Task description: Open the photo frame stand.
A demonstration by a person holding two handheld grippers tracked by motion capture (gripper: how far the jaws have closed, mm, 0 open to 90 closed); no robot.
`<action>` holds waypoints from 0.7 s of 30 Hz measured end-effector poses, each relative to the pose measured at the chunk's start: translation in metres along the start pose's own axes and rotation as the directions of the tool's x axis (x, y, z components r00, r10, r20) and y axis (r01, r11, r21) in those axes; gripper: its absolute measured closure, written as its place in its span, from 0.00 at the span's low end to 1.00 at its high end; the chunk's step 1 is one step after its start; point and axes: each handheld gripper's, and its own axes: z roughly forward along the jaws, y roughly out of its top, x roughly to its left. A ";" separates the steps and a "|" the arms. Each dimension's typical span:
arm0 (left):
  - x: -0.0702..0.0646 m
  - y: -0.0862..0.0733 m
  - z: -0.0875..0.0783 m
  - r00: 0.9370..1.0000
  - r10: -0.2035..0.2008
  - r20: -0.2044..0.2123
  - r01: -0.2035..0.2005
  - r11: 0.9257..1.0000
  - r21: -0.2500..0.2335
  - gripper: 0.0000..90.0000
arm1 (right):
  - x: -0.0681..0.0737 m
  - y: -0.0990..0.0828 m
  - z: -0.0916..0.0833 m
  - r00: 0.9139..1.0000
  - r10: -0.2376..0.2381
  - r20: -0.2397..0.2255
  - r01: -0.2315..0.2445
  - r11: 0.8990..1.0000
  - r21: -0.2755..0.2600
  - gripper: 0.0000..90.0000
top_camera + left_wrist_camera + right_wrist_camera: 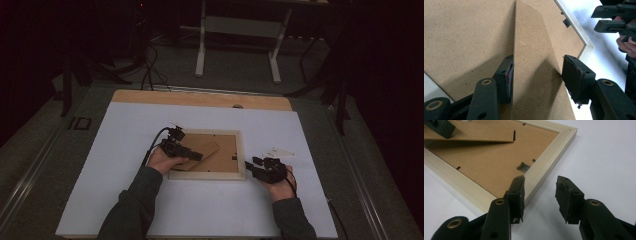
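A pale wooden picture frame (207, 175) lies face down on the white sheet, its brown fibreboard back (489, 165) upward. A fibreboard stand flap (534, 62) is raised off the back at an angle (474, 133). My left gripper (536, 77) reaches over the frame's left part (192, 155) and is shut across the flap's width, a pad on each edge. My right gripper (539, 195) rests at the frame's right edge (256, 166), open. Its left jaw lies over the frame's rail (549, 157) and its right jaw over bare sheet, with nothing gripped.
Small pale bits (280, 151) lie on the sheet (200, 210) just beyond my right gripper. A wooden strip (200, 98) runs along the table's far edge. Past it, a white desk stand (237, 45) and cables stand on a dark floor.
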 end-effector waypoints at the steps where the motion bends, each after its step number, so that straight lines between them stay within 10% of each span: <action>1: 0.001 0.000 0.001 1.000 -0.004 0.008 0.004 1.000 0.015 0.51 | 0.000 0.000 0.001 1.000 -0.003 -0.001 0.003 1.000 0.000 0.64; 21: -0.008 0.001 0.005 0.996 0.078 -0.037 -0.077 0.996 0.036 0.51 | 0.001 0.000 0.002 1.000 -0.014 0.005 0.014 1.000 0.009 0.64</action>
